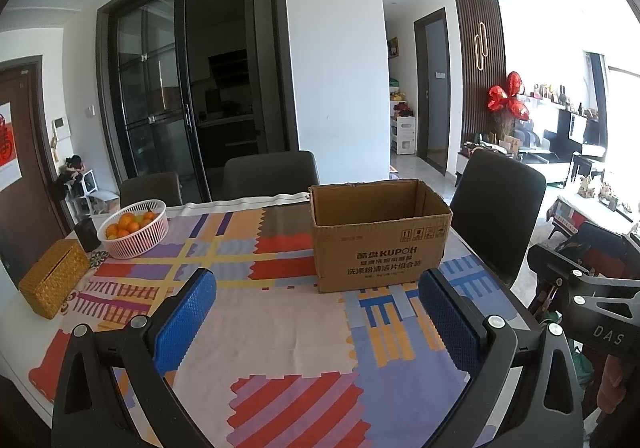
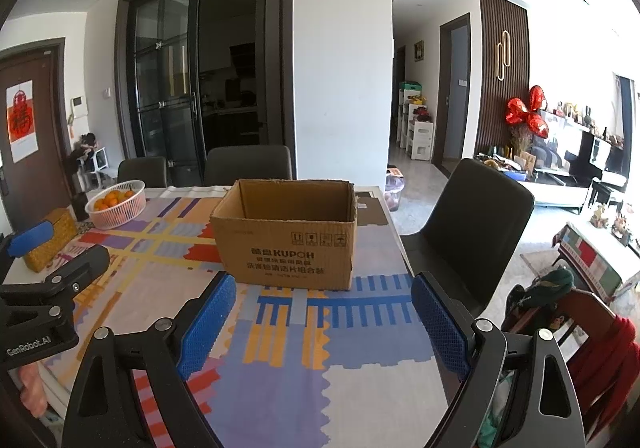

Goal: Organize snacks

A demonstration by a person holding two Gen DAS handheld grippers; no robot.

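Note:
An open brown cardboard box [image 1: 380, 236] printed KUPOH stands upright on the patterned tablecloth [image 1: 280, 328], at the table's right side; what is inside it is hidden. It also shows in the right wrist view [image 2: 286, 234]. My left gripper [image 1: 318, 312] is open and empty, held above the table in front of the box. My right gripper [image 2: 322, 318] is open and empty, also in front of the box near the table's right edge. No snack packets show in either view.
A white basket of oranges [image 1: 134, 228], a dark cup [image 1: 87, 234] and a woven tissue box [image 1: 52, 278] stand at the table's left. Dark chairs [image 1: 496, 212] surround the table. The right gripper's body [image 1: 584, 300] shows at the right of the left wrist view.

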